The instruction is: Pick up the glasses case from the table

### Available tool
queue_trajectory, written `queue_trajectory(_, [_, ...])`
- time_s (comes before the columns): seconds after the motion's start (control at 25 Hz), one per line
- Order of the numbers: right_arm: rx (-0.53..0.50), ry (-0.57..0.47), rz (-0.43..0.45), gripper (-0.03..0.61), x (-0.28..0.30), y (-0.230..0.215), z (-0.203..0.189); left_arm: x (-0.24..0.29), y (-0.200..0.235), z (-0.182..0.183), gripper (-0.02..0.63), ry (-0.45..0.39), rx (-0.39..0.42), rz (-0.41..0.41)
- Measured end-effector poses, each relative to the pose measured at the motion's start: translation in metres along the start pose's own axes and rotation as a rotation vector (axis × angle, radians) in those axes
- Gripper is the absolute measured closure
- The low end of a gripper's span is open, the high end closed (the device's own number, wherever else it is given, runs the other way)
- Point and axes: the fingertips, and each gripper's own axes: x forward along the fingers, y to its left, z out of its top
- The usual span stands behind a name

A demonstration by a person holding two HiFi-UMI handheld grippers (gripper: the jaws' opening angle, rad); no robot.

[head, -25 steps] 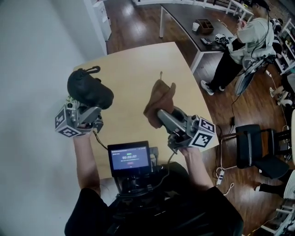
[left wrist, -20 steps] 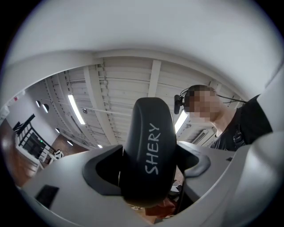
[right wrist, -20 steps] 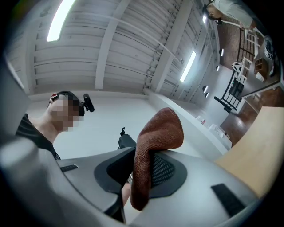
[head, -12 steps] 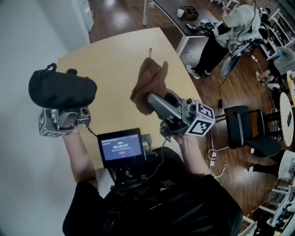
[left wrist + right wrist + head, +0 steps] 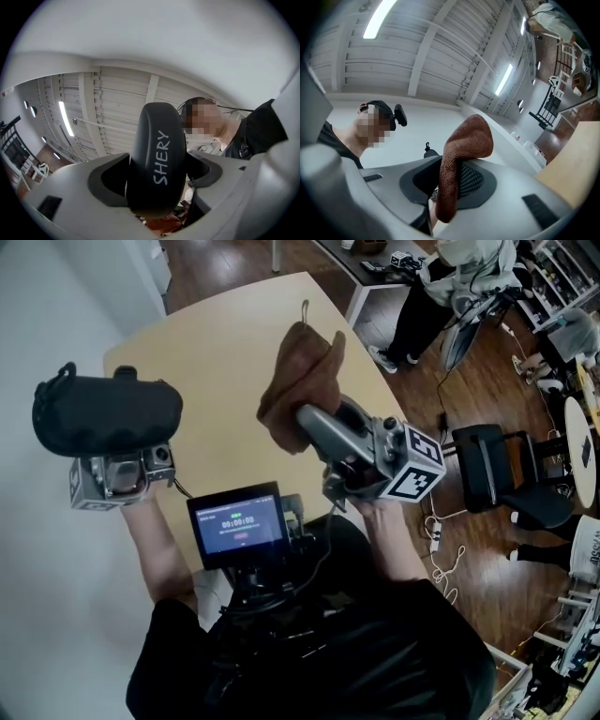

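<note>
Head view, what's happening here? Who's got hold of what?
A person holds a gripper in each hand, both raised above the tan table. The left gripper is shut on the black glasses case, marked SHERY, so the case is already off the table. The right gripper is shut on a brown cloth that stands up from its jaws.

A black short-sleeved shirt point(image 5: 309, 662) is worn, a small dark screen point(image 5: 237, 526) with thin black cables point(image 5: 184, 494) is mounted at lower centre, and the grey left gripper point(image 5: 117, 465) and right gripper point(image 5: 319, 427) each carry a white cube point(image 5: 413, 475) printed with black square markers.
</note>
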Motion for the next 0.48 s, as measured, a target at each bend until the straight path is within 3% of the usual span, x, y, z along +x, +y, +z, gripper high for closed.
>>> queue_trajectory(0.24, [0.002,-0.025,0.063,0.505,-0.012,0.017,-0.011,-0.001,-0.030,-0.005,0.224,0.036,0.038,0.016])
queue_trajectory(0.4, [0.027,-0.046,0.086,0.505,-0.029,0.014,0.006,0.027,-0.036,-0.019,0.224,0.041,0.020,0.026])
queue_trajectory(0.48, [0.032,-0.061,0.106,0.506,-0.042,0.014,0.021,0.035,-0.040,-0.027,0.224,0.053,0.049,0.035])
